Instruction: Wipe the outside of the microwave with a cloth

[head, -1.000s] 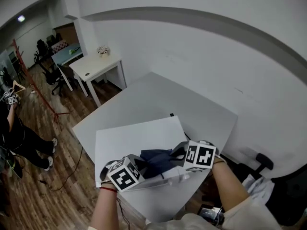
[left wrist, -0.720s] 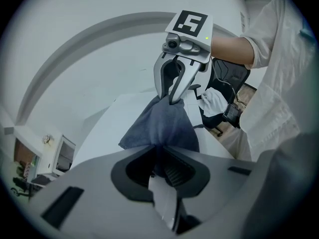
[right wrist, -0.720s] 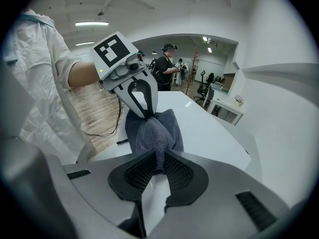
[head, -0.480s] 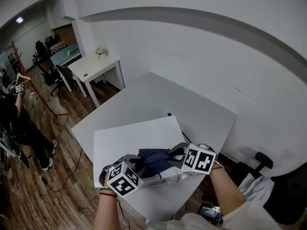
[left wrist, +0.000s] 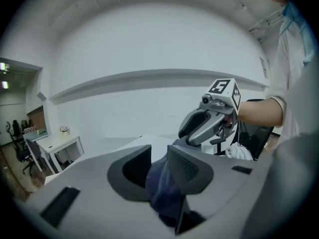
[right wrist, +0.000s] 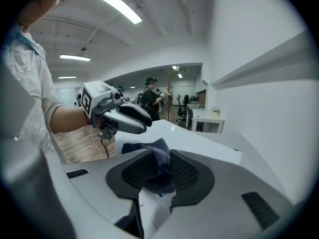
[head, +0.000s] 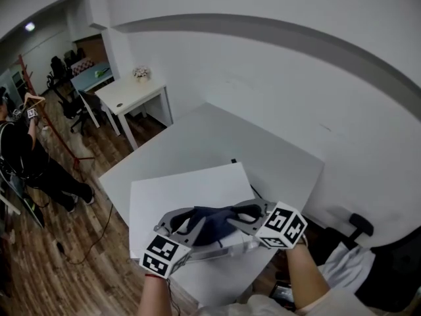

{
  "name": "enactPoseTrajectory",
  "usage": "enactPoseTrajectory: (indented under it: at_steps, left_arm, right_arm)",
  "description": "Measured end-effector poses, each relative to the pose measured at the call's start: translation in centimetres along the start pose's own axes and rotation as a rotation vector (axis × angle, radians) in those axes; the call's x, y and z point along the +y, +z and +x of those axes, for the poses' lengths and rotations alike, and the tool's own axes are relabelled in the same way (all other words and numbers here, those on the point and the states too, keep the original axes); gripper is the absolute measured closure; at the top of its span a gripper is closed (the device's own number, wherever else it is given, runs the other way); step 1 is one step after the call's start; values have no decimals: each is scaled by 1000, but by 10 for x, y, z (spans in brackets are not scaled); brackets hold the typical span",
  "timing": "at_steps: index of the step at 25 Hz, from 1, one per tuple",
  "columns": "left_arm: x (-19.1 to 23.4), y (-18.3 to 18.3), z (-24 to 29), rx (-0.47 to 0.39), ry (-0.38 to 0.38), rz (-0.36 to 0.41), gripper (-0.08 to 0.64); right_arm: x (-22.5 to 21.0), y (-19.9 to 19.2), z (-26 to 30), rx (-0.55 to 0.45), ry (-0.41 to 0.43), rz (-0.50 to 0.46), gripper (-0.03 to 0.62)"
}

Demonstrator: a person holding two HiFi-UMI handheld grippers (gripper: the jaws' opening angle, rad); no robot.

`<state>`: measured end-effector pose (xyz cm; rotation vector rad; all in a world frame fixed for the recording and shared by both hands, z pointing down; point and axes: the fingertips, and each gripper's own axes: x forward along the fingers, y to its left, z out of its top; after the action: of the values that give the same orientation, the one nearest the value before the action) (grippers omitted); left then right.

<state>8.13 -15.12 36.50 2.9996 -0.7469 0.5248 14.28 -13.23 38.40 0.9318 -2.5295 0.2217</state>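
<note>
Held up over the near edge of a white box (head: 184,186) at the near corner of the white tabletop (head: 217,133): a dark blue cloth (head: 212,221). Pinched in the right gripper (head: 245,214), jaws just eased wider. Loose between the spread, just-opened jaws of the left gripper (head: 176,224). Beyond, wood floor (head: 72,242), a small white desk (head: 131,91), a person (head: 26,157).

1. Head view: from high above, looking steeply down at the white worktop (head: 276,157).
2. Left gripper view: close behind its jaws, facing the white wall (left wrist: 149,44).
3. Right gripper view: equally close, facing the open office (right wrist: 185,108).
4. All three share the dark cloth (head: 212,221).
</note>
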Motion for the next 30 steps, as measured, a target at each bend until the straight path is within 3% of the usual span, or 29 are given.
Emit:
enactPoseTrajectory:
  at_steps: [3, 11, 18, 30]
  left_arm:
    - [-4, 3, 1, -32, 5, -19, 461]
    - [-1, 27, -7, -182, 68, -73, 467]
    - [2, 23, -8, -198, 69, -90, 558]
    - [2, 30, -1, -221, 42, -112, 558]
  right_arm:
    - [-3, 4, -7, -63, -18, 61, 422]
    - [0, 35, -13, -229, -112, 58, 424]
    - [-1, 32, -13, -257, -121, 40, 528]
    - [-10, 45, -17, -293, -173, 22, 560]
